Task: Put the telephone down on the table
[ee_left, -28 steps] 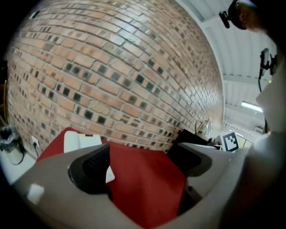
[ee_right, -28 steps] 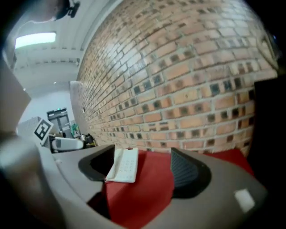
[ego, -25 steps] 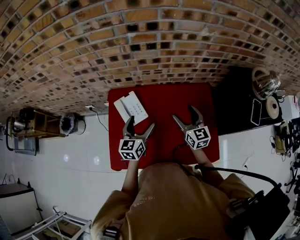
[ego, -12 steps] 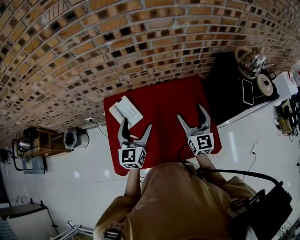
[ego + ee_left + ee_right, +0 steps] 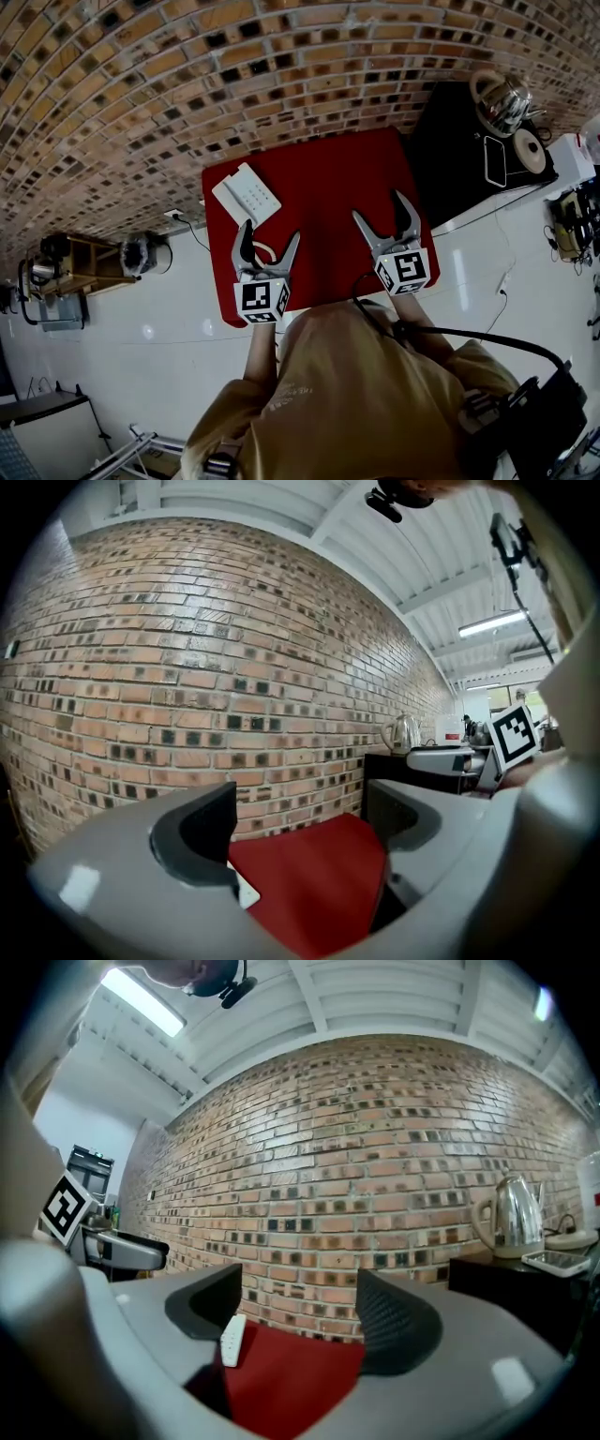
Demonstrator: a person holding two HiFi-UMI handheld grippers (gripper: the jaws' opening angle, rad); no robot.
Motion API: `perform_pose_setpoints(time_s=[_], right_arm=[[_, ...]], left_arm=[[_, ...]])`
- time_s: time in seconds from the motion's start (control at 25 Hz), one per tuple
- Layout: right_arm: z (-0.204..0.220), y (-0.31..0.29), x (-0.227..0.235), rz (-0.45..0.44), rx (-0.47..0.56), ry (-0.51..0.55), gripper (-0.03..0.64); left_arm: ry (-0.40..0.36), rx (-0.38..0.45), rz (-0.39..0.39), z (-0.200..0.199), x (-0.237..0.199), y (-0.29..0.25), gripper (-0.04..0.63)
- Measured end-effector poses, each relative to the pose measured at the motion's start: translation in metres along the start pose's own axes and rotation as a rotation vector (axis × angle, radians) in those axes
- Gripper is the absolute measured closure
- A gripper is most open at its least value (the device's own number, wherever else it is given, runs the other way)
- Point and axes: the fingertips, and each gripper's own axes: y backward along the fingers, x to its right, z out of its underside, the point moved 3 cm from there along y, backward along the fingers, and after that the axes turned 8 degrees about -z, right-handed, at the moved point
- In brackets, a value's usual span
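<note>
Brick wall (image 5: 187,84) filled the top of the head view, and a red table (image 5: 328,178) stood against it. On the table's far left corner lay a white telephone (image 5: 247,195), flat on the red top and apart from both grippers. Right of the red table stood a black cabinet (image 5: 450,159) with a shiny kettle (image 5: 502,98) on it, beside smaller items too small to tell. Left of the table, on the pale floor (image 5: 141,356), stood a low wooden rack (image 5: 66,267). The person's tan sleeves (image 5: 356,403) filled the bottom of the view.

The left gripper (image 5: 270,234) was held over the near left part of the table, just in front of the telephone, with bare red tabletop showing between them. Its fingers were spread wide and held nothing. In the left gripper view only red tabletop lay between them, and a white corner of the telephone showed past the left finger.

The right gripper (image 5: 380,208) was held over the near right part of the table, well apart from the telephone. Its fingers were also spread wide, gripping nothing. In the right gripper view the telephone showed edge-on beyond the left finger, not touching it
</note>
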Motion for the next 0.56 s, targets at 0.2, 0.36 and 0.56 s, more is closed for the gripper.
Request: perform_pose_setpoints(time_s=[0.2,0.36,0.56], right_arm=[[0.009,0.005,-0.007,-0.009,-0.025,0.009,0.244],[0.011,0.002,-0.009,-0.014,-0.036,0.014,0.244],[0.012,-0.005,-0.016,-0.031,-0.035,0.016,0.244]], left_arm=[[0.007,-0.006,-0.001,0.010,0.006,0.010,0.155],[0.017,-0.008,-0.013,0.012,0.002,0.012,0.155],[0.016,0.005,-0.035,0.013,-0.009,0.015,0.158]])
